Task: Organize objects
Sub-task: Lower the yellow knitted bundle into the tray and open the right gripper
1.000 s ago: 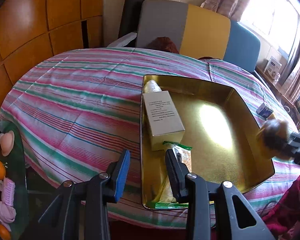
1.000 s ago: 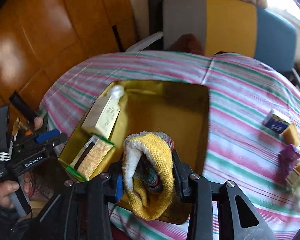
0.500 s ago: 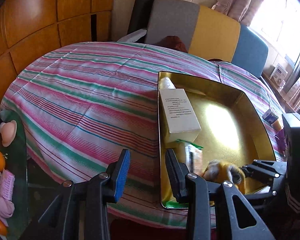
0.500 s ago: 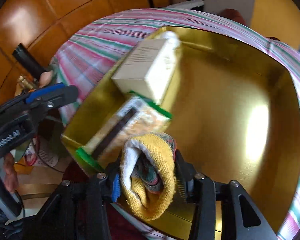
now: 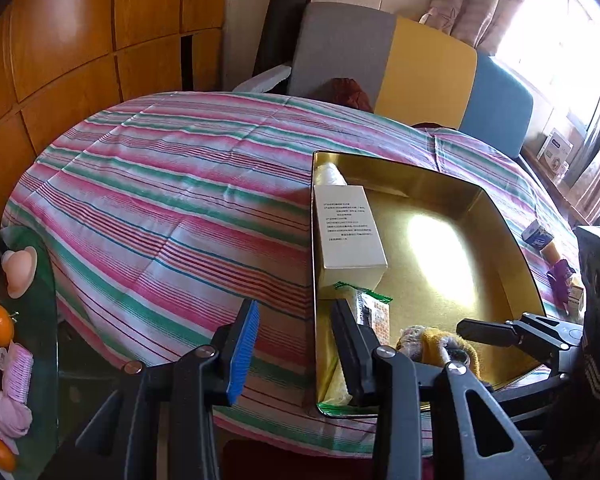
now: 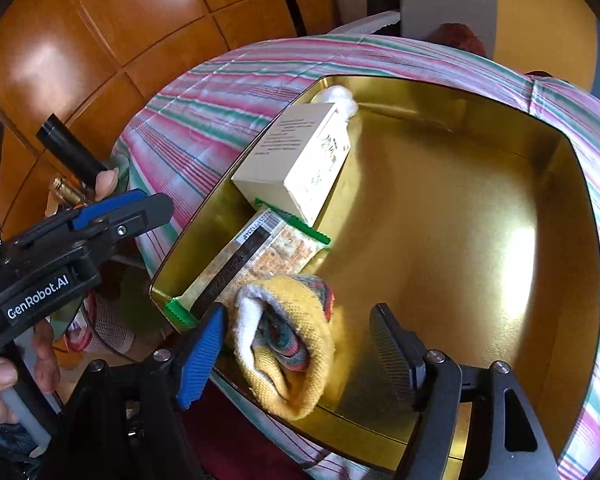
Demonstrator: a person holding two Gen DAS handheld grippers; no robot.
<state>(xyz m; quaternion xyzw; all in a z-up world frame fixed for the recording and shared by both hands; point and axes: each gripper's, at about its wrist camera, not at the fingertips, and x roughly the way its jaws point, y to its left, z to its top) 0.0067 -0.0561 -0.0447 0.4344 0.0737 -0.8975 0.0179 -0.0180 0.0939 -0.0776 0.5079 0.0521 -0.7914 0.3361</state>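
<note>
A gold tray lies on the striped table. In it are a white box, a white bottle behind it, and a green-edged snack packet. A rolled yellow sock lies at the tray's near edge, beside the packet. My right gripper is open, its fingers apart on either side of the sock. My left gripper is open and empty at the tray's left near corner, over the tablecloth.
Small packets lie on the cloth right of the tray. A glass side table with fruit and hair rollers stands at the left. Chairs stand behind the table.
My right gripper lowered the sock into the tray's near edge and opened, letting it go. My left gripper stayed open near the tray's left corner.
</note>
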